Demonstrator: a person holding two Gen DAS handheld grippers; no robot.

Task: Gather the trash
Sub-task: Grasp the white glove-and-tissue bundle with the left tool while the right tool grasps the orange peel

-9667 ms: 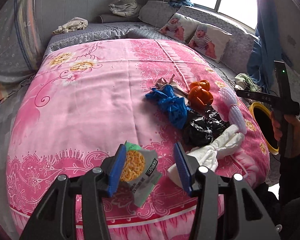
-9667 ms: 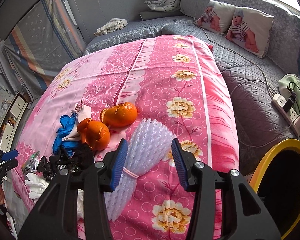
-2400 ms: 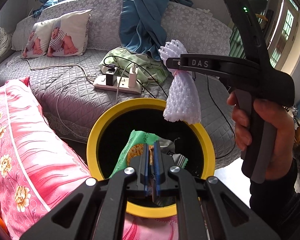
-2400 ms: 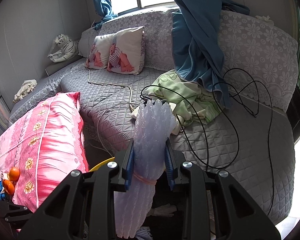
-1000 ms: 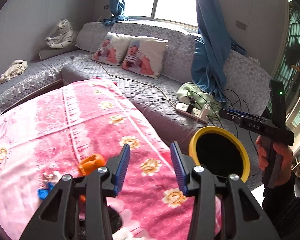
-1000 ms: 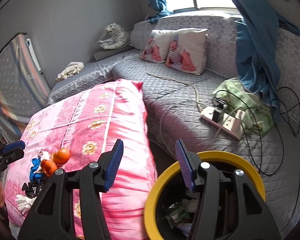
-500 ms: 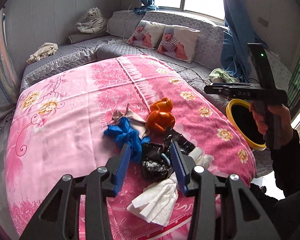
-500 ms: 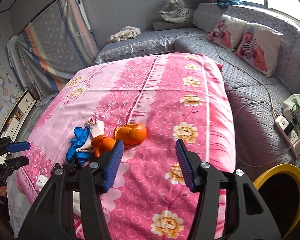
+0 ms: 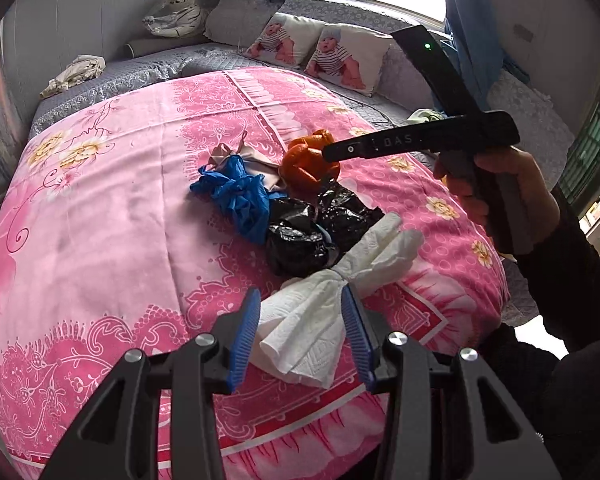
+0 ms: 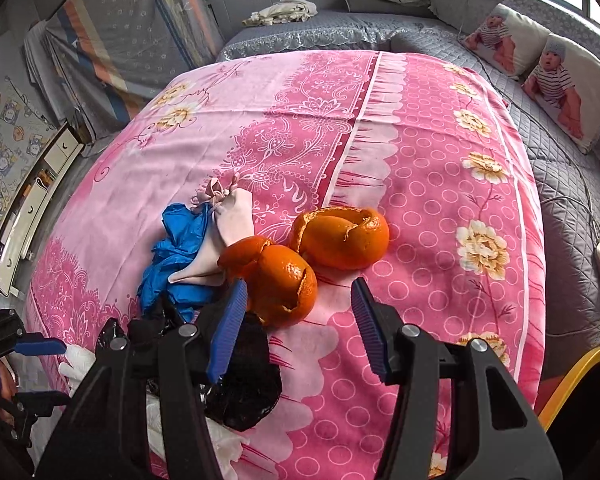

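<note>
Trash pile sits on the pink floral bedspread, toward its near edge. Landmark: the black plastic bag, crumpled in the middle of the pile.

Left gripper is wide open, holding nothing; its blue pads straddle the near end of a twisted white paper towel, which lies just in front of the black plastic bag and touches it. Whether the pads touch the towel, cannot tell.

Blue glove lies left of the bag, touching it. Pale pink pouch lies behind the glove, overlapping it. Two orange peels beyond the bag: the nearer orange peel touches the bag's far edge, the farther orange peel sits just beside the first, away from the bag.

Right gripper is also spread wide and empty, hovering over the bag's far side with the nearer peel between its pads; contact unclear. In the left view it is held by a hand right of the bag.

Yellow-rimmed bin is off the bedspread, well right of the bag.
</note>
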